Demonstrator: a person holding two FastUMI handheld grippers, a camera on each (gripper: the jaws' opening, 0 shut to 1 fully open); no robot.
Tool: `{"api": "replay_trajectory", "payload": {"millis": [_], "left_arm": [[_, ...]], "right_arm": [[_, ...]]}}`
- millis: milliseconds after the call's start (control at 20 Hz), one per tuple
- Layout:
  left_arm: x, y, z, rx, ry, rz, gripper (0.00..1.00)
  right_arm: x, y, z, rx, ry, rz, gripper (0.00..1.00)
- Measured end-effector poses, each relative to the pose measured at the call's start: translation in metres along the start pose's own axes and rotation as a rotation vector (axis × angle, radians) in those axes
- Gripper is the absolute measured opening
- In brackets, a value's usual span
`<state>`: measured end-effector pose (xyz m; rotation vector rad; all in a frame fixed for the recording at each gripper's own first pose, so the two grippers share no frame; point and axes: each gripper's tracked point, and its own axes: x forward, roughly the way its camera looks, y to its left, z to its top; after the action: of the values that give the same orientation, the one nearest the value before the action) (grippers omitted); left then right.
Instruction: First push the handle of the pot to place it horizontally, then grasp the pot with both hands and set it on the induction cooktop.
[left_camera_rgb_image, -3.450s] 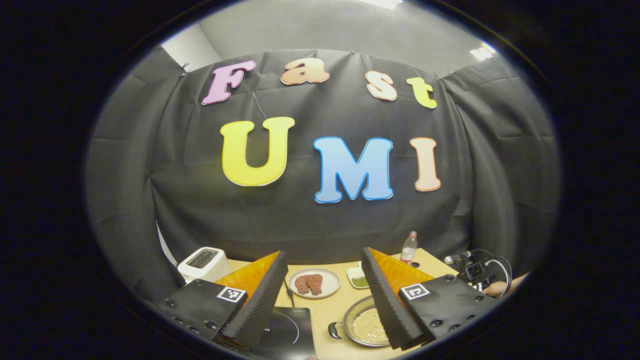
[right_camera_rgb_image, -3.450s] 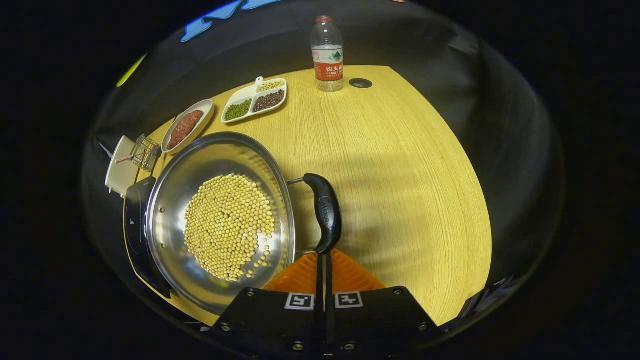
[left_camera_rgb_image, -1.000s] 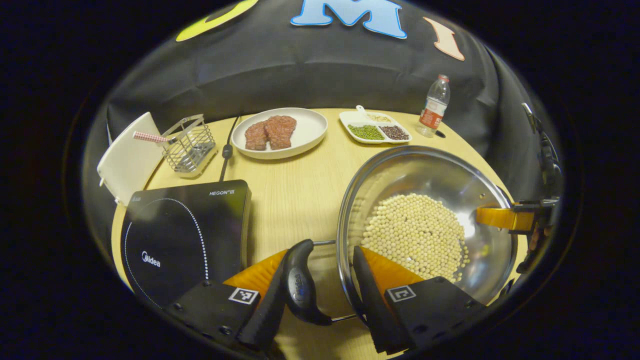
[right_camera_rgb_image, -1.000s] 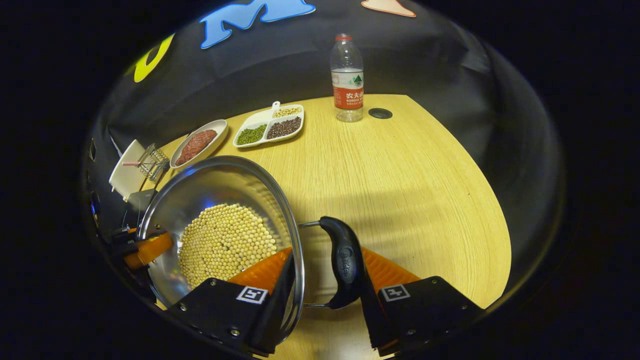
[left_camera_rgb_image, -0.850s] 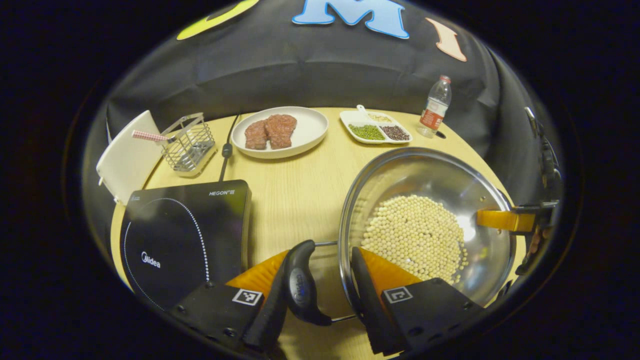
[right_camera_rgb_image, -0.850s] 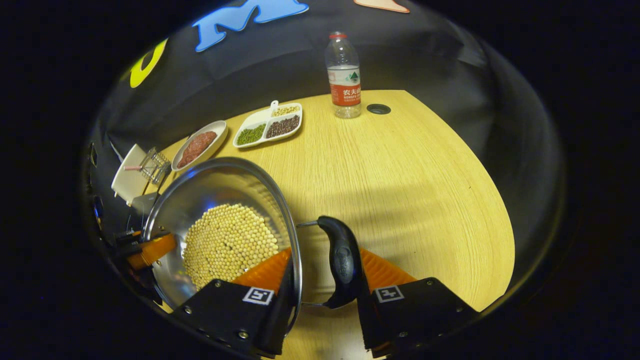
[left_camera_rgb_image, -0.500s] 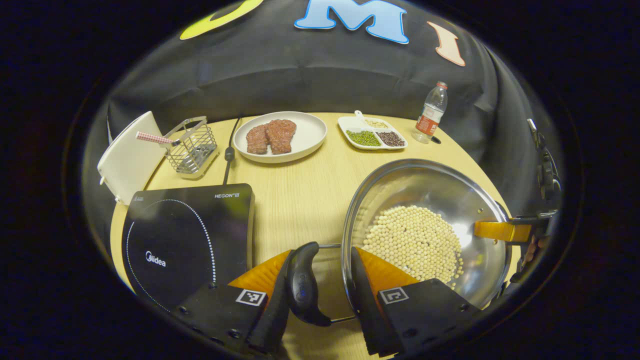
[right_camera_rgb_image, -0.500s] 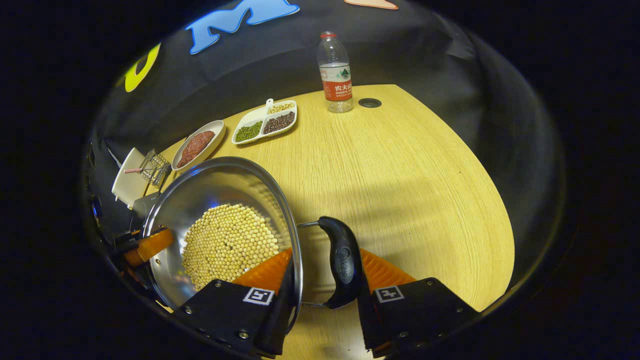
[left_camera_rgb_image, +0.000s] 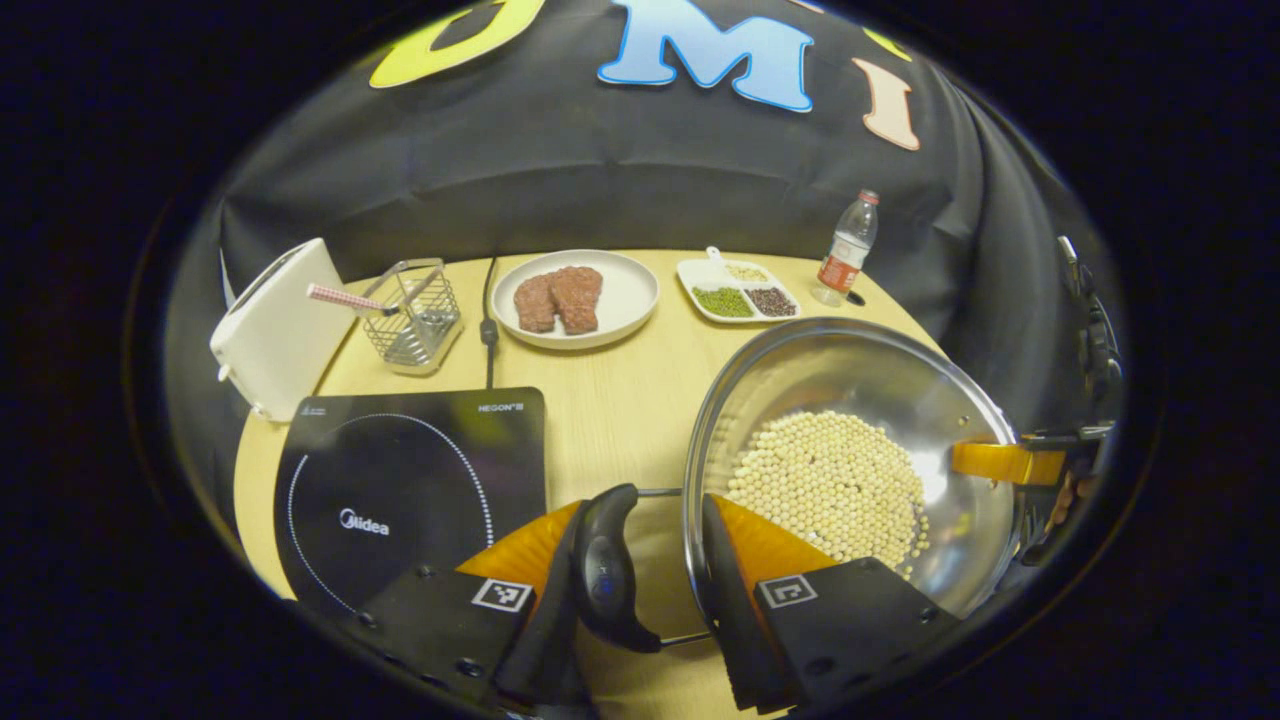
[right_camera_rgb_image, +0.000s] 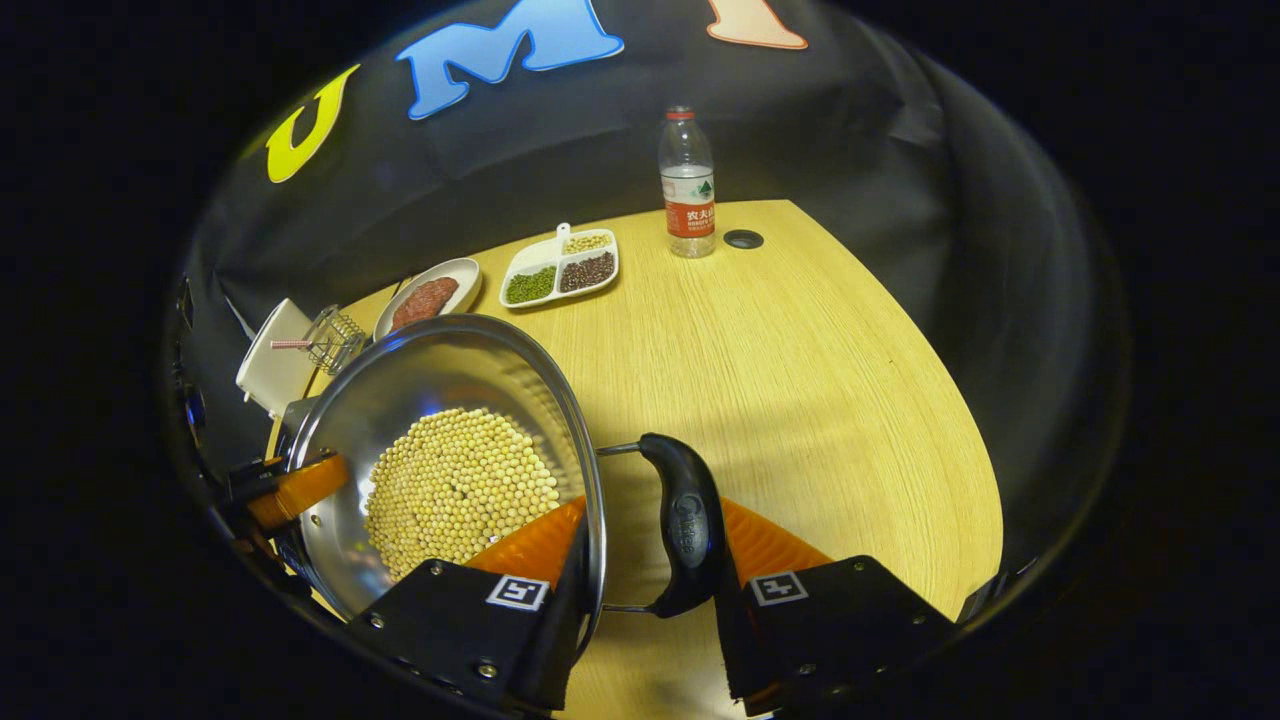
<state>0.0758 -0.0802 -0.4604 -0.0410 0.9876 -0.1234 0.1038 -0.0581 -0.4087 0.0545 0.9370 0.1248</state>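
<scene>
Both tongs (left_camera_rgb_image: 640, 590) (right_camera_rgb_image: 650, 590) clamp the pot's (left_camera_rgb_image: 900, 390) rim and handles level.

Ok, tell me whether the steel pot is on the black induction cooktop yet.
Not yet. The steel pot, full of pale beans, sits right of the black induction cooktop, with bare wooden table between them.

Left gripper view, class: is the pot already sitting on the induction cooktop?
No: the pot lies right of the bare induction cooktop, a strip of table between them.

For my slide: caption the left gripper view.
Left tongs straddle the bean-filled pot's handle beside the cooktop.
</scene>
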Motion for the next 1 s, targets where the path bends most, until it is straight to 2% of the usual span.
{"api": "replay_trajectory", "payload": {"millis": [50, 100, 200, 250, 350, 400, 600, 650, 700, 750, 800, 1000], "left_arm": [[-0.004, 0.004, 0.0, 0.0, -0.002, 0.002, 0.71], [-0.009, 0.007, 0.001, 0.0, -0.005, 0.004, 0.65], [-0.018, 0.015, 0.001, 0.001, -0.011, 0.008, 0.64], [-0.022, 0.019, 0.0, 0.001, -0.007, 0.009, 0.71], [-0.029, 0.028, 0.0, -0.003, -0.01, 0.013, 0.65], [-0.032, 0.034, -0.001, -0.003, -0.01, 0.015, 0.68], [-0.048, 0.059, -0.003, -0.007, -0.013, 0.026, 0.65], [-0.051, 0.068, -0.005, -0.01, -0.015, 0.03, 0.71], [-0.054, 0.074, -0.007, -0.015, -0.011, 0.033, 0.64], [-0.057, 0.081, -0.009, -0.021, -0.01, 0.038, 0.64], [-0.06, 0.089, -0.011, -0.026, -0.008, 0.043, 0.71], [-0.072, 0.12, -0.015, -0.04, -0.005, 0.071, 0.64]], "right_arm": [[-0.003, 0.003, 0.0, 0.002, -0.003, 0.003, 0.58], [-0.006, 0.008, 0.0, 0.003, -0.006, 0.006, 0.58], [-0.013, 0.015, 0.0, -0.002, -0.012, 0.009, 0.58], [-0.014, 0.02, 0.0, -0.003, -0.016, 0.011, 0.58], [-0.018, 0.031, -0.002, -0.007, -0.019, 0.01, 0.58], [-0.021, 0.036, -0.003, -0.007, -0.021, 0.009, 0.58], [-0.026, 0.062, -0.008, -0.005, -0.013, 0.021, 0.58], [-0.027, 0.07, -0.01, -0.009, -0.011, 0.025, 0.58], [-0.028, 0.076, -0.01, -0.015, -0.01, 0.027, 0.58], [-0.028, 0.084, -0.012, -0.02, -0.006, 0.029, 0.58], [-0.029, 0.091, -0.013, -0.023, -0.003, 0.033, 0.58], [-0.026, 0.122, -0.015, -0.047, 0.011, 0.054, 0.58]]}}
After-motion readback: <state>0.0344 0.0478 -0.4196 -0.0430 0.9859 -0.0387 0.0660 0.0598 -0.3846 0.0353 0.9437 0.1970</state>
